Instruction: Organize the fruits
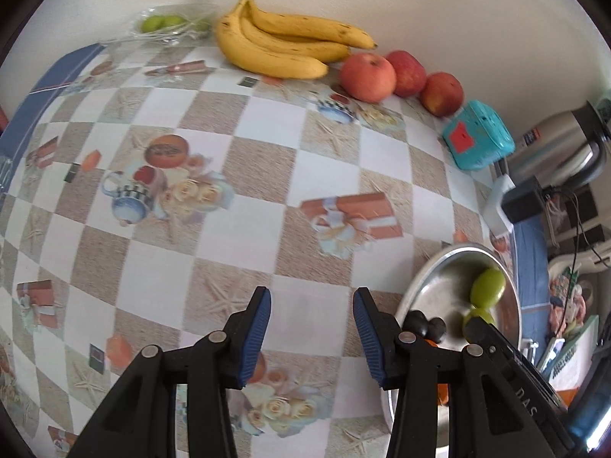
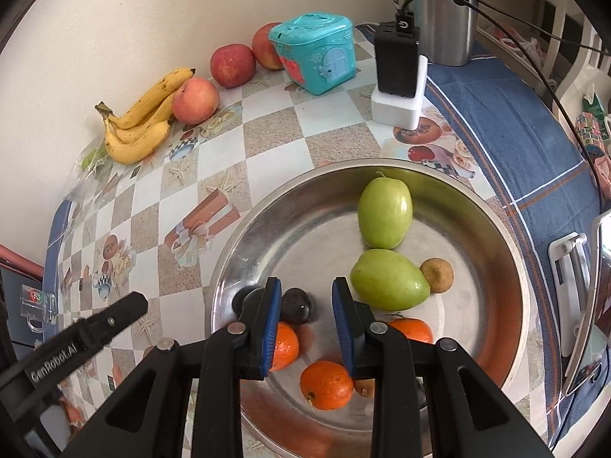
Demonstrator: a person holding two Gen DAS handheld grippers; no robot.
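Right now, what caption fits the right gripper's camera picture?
Empty right gripper hovers over a round metal bowl holding green fruits, oranges and dark plums.

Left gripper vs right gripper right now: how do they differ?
The left gripper hangs over bare tablecloth; the right gripper hangs over the metal bowl of fruit. The left one's jaws stand wider than the right one's, which are nearly closed with only a narrow gap. Shared: both point steeply down, have blue pads, and hold nothing.

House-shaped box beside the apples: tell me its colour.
Turquoise box with a pale blue door, clearest in the right wrist view.
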